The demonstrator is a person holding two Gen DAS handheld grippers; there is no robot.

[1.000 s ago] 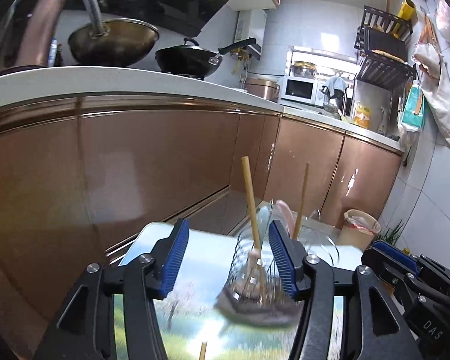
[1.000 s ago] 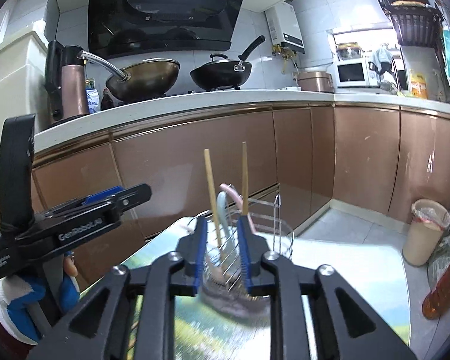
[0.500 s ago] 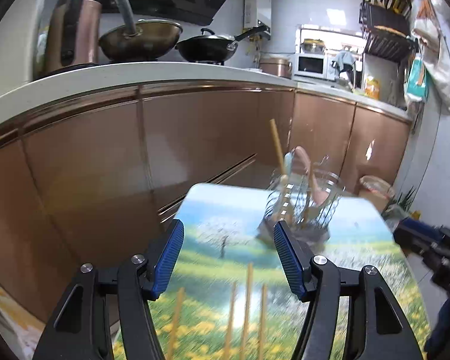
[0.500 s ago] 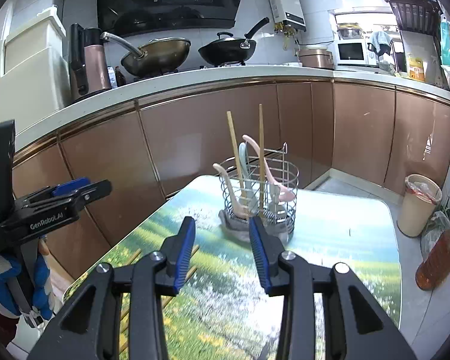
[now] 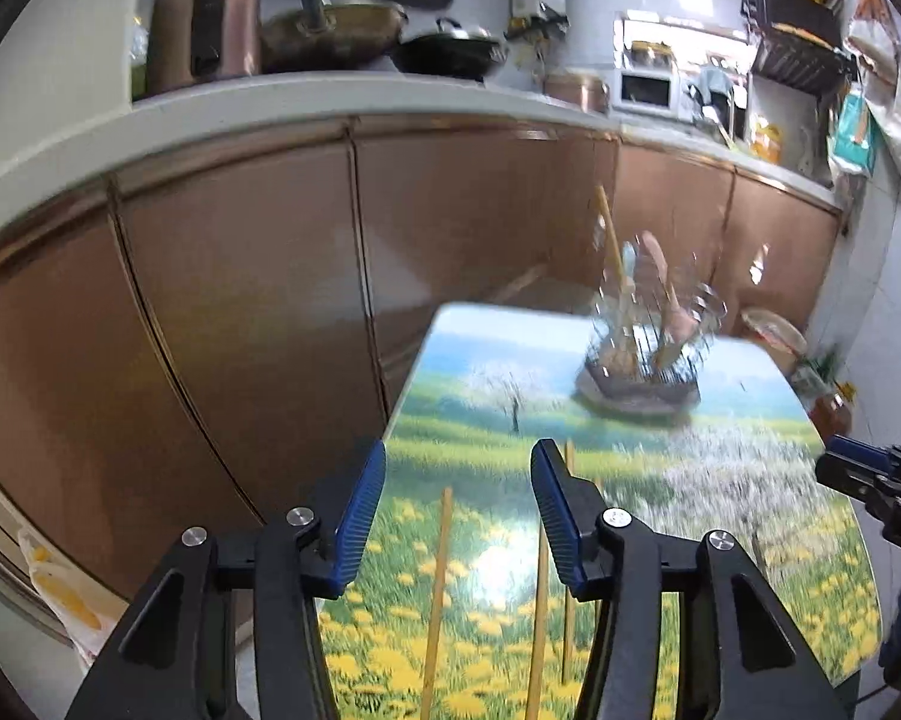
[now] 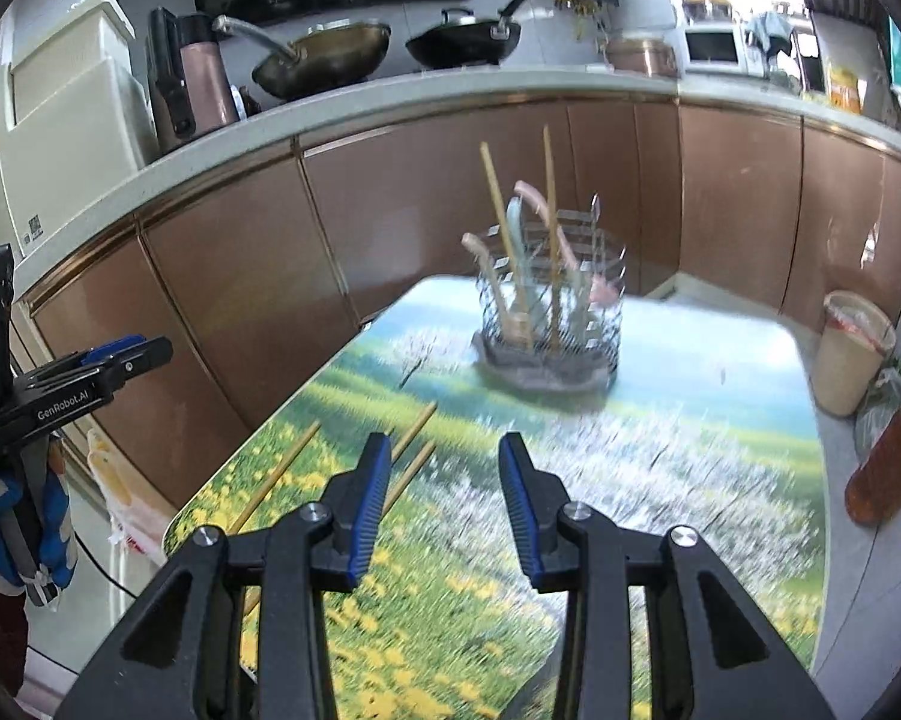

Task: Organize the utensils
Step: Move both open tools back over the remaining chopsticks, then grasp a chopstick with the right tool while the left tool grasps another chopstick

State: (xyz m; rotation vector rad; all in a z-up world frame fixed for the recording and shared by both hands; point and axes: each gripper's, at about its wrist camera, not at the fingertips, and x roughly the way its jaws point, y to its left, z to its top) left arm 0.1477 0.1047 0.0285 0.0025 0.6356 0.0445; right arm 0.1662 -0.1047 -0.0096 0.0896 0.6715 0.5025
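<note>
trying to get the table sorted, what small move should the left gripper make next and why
Probably lower the left gripper onto the loose wooden chopstick lying on the flower-print table under its closing jaws, nothing between them yet. Several chopsticks lie flat there, while the wire utensil holder at the far end already holds two chopsticks and some spoons. The right gripper is empty too.

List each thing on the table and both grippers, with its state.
Left gripper: closing, nothing between the pads.
Right gripper: open, empty.
Wire holder: upright, holding spoons and two chopsticks.
Loose chopsticks: lying flat on the table, not yet in the holder.
</note>
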